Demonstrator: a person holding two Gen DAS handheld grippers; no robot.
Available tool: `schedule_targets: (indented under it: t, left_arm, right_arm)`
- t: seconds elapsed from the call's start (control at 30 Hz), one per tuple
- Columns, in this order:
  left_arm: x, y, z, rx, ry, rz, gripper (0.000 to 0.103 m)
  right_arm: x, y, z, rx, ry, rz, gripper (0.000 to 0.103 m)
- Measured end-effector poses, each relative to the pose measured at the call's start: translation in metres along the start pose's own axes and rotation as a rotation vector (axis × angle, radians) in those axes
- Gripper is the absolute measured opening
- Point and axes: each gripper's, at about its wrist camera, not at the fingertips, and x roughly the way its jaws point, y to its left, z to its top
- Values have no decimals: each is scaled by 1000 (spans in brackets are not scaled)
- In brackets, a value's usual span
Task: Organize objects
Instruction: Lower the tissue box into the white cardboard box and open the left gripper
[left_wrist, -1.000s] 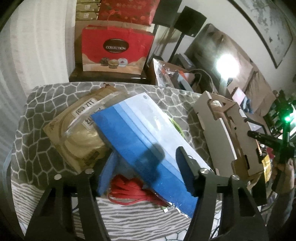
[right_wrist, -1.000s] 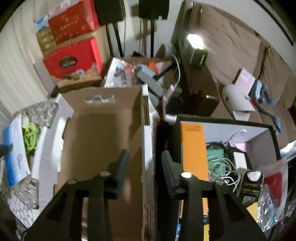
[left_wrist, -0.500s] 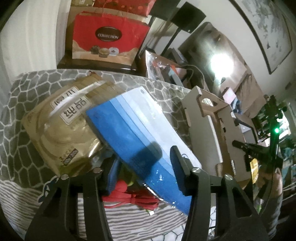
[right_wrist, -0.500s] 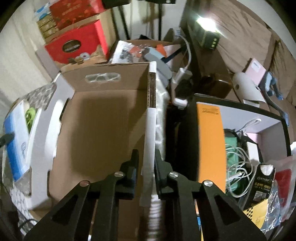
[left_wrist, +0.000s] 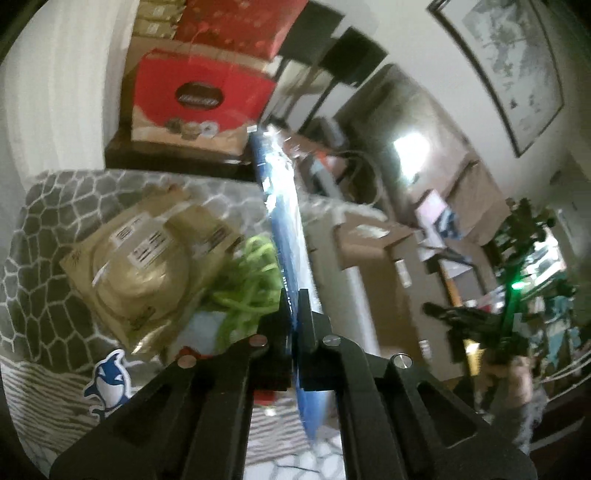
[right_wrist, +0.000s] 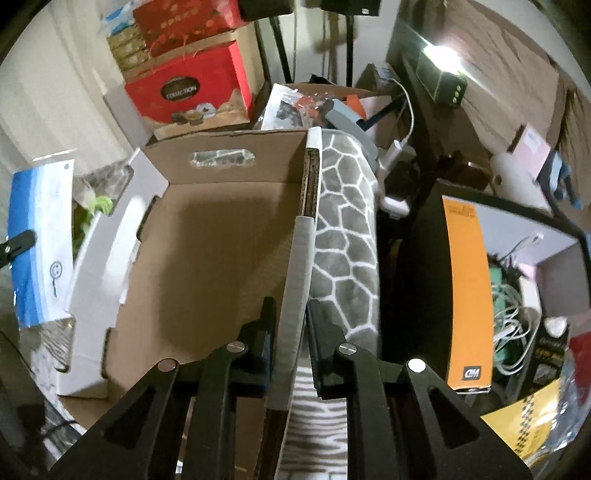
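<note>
Left wrist view: a blue packet (left_wrist: 286, 236) is clamped edge-on by the left gripper (left_wrist: 294, 295), while the cardboard box (right_wrist: 207, 236) wall is pinched by the right gripper (right_wrist: 291, 306).

The box (right_wrist: 207, 258) is brown cardboard, matt. The blue bag (left_wrist: 284, 221) is shiny plastic. The grey cloth (right_wrist: 343, 236) looks soft.
</note>
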Motion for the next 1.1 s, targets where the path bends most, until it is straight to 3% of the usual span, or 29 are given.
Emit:
schedule_targets:
  t: [0.27, 0.47, 0.73, 0.87, 1.0, 1.1]
  left_arm:
    - [7, -60, 14, 68, 30, -114, 2]
    - [50, -97, 16, 41, 114, -217, 2]
    - [49, -129, 20, 47, 130, -308, 2]
    - [65, -131, 21, 42, 154, -281, 2]
    - [102, -122, 11, 15, 253, -237, 2]
    - [123, -112, 4, -4, 283, -205, 2]
  right_arm:
    - [-9, -3, -4, 48, -7, 26, 19]
    - [-8, -7, -5, 83, -2, 32, 17]
    - [-9, -10, -8, 86, -11, 42, 17]
    - [-10, -12, -10, 92, -13, 51, 17]
    - [-9, -12, -10, 94, -10, 58, 17]
    - [-8, -12, -10, 97, -8, 61, 17]
